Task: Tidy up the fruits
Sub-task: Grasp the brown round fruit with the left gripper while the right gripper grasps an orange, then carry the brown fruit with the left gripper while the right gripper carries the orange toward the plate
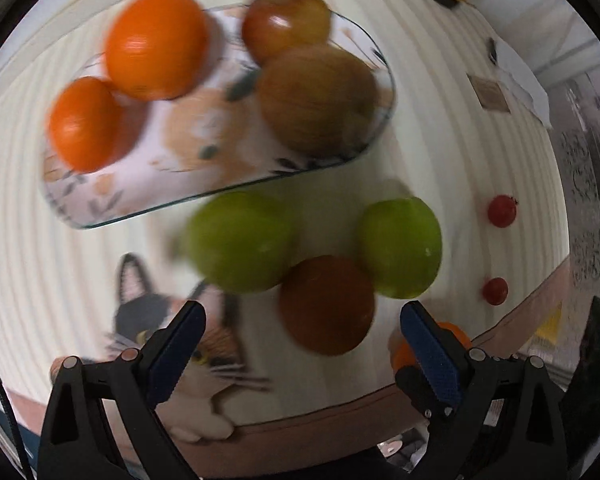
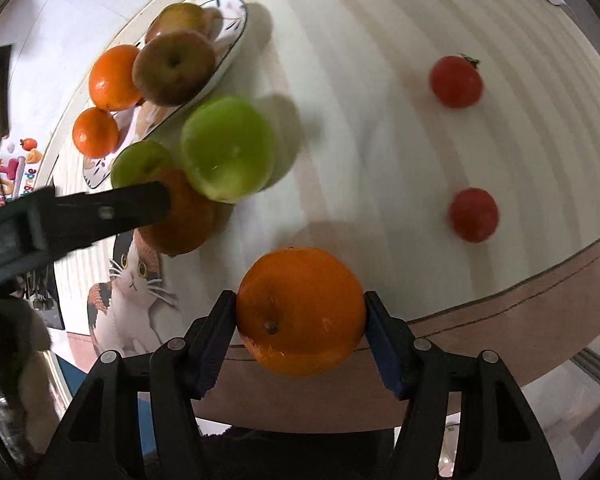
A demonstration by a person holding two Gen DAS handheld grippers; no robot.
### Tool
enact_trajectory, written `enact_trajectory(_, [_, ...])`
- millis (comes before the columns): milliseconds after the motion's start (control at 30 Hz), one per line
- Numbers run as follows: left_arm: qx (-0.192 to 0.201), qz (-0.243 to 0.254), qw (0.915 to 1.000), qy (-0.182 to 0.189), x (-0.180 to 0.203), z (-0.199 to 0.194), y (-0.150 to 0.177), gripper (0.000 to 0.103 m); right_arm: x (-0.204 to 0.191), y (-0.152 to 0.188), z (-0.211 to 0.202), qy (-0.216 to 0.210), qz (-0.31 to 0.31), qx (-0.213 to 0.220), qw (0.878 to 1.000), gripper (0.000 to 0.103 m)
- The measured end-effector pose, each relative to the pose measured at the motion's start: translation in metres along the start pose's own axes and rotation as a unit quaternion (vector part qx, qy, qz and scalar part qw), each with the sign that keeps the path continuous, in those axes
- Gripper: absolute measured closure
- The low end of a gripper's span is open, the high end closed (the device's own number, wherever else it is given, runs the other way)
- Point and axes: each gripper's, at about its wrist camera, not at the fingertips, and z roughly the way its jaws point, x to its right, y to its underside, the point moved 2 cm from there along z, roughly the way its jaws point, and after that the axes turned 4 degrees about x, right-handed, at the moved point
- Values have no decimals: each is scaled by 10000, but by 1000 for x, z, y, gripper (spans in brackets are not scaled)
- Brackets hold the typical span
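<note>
fruit is split between plate and cloth. right gripper [image 2: 300, 316] is clamped on a large orange [image 2: 300, 310], both pads pressed against its sides, low in the centre of the right wrist view near the table's front edge. the oval plate [image 2: 236, 40] sits toward the upper left of that frame, well apart from the held orange, with two green apples [image 2: 228, 148] and a reddish fruit [image 2: 180, 216] lying between them. so the carry, as i judge it, runs up and left over that cluster.

left gripper [image 1: 302, 332] hangs wide apart with nothing between its pads; in the left wrist view the reddish fruit [image 1: 327, 304] lies just above the gap, slightly right of centre. this hand is the nearer to it and to the plate [image 1: 112, 212] in the upper left. two small tomatoes [image 2: 456, 80] rest apart at right.
</note>
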Motion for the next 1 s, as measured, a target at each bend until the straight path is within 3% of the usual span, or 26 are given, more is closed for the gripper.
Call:
enact_trajectory(67, [-53,98,9999,-7,7,8,-1,16,1,0,0,-12,29,15,10000,37])
enact_trajectory(100, [-36,85,9998,191,10,9,0,23,1,0,1,-3,35,34,10000,37])
enact_trajectory(133, [-60,81,9993,366,13,10,2,34,-1,1,1,34,7,65,10000,37])
enact_trajectory(167, [-70,124,9996,224,15,9,4,51,3,0,-2,61,-13,79,9999,37])
enact_trajectory(333, [-45,166,9998,79,2,4,15,51,-2,-1,-2,120,-103,80,9998,37])
enact_trajectory(667, [110,-589,9980,-189,-82,-28,60,51,-55,-2,15,-238,-729,-35,9970,37])
enact_trajectory(800, [76,-1020,9947,-47,-104,-24,66,51,-66,-4,27,-310,-892,-94,9955,37])
enact_trajectory(1000, [114,-1107,9938,-28,-116,-22,74,51,-62,-5,25,-345,-708,-79,9969,37])
